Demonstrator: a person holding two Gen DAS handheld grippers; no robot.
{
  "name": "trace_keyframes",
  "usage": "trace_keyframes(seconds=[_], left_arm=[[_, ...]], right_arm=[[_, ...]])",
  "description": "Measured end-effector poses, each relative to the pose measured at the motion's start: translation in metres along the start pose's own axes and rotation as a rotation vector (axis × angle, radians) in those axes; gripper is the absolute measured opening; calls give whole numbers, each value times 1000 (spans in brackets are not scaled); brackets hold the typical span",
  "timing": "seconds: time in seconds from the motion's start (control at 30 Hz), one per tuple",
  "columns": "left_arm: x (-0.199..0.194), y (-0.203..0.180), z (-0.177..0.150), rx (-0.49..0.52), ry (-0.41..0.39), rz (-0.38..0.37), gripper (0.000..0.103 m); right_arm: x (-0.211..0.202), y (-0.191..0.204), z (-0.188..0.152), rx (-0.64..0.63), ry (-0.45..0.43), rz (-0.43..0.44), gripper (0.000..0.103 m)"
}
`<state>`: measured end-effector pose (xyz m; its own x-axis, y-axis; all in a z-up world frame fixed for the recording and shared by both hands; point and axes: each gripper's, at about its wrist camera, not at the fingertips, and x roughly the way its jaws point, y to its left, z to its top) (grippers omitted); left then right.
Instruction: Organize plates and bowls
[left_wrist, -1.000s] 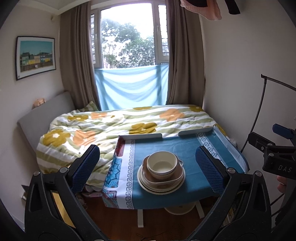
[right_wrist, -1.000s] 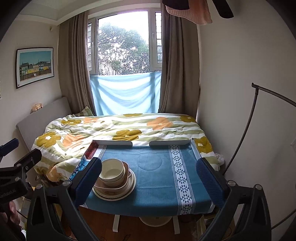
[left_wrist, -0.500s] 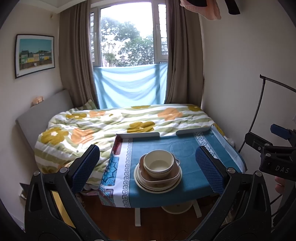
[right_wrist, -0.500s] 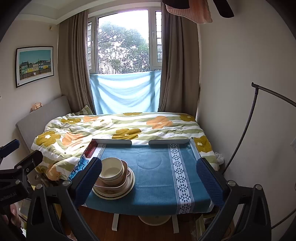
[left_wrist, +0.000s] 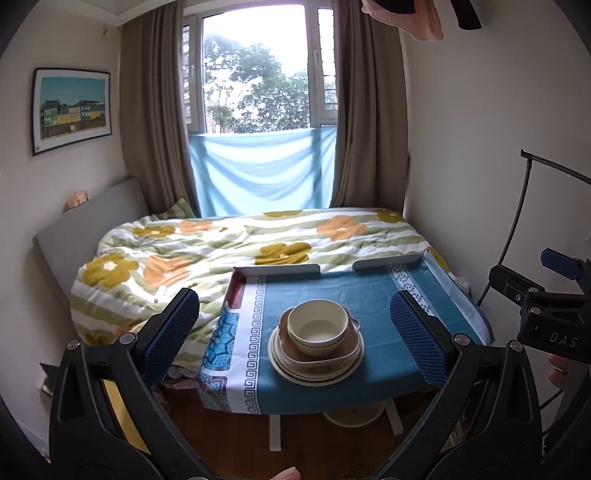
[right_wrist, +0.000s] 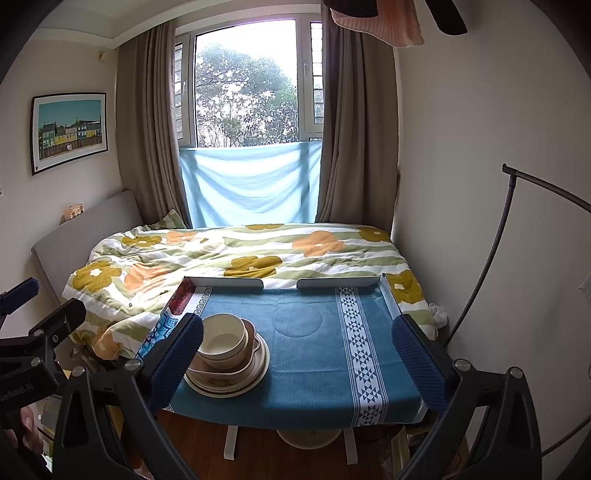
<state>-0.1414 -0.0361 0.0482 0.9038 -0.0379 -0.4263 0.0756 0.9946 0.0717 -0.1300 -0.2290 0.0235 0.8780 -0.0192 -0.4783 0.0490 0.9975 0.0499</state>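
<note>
Both grippers held back from one stack of dishes

The left gripper (left_wrist: 295, 332) and right gripper (right_wrist: 295, 354) gape wide, holding and touching nothing; beyond them, on the table (right_wrist: 317, 373), the bowl (left_wrist: 317, 326) sits nested atop the plates (left_wrist: 314, 371); this fits either dishes already gathered or a stack awaiting sorting.

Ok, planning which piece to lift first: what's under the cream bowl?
The cream bowl sits in a brown dish, which rests on stacked cream plates. How many plates cannot be told; they are mostly covered.
</note>
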Motion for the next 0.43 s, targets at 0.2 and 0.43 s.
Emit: trace_keyframes(seconds=[0.2,0.43], left_arm=[[5,0,1,-20,-2,13,103],[10,-5,5,-7,-41,40,103]], right_arm=[[0,0,1,0,1,-2,101],[3,-3,4,0,3,-1,101]])
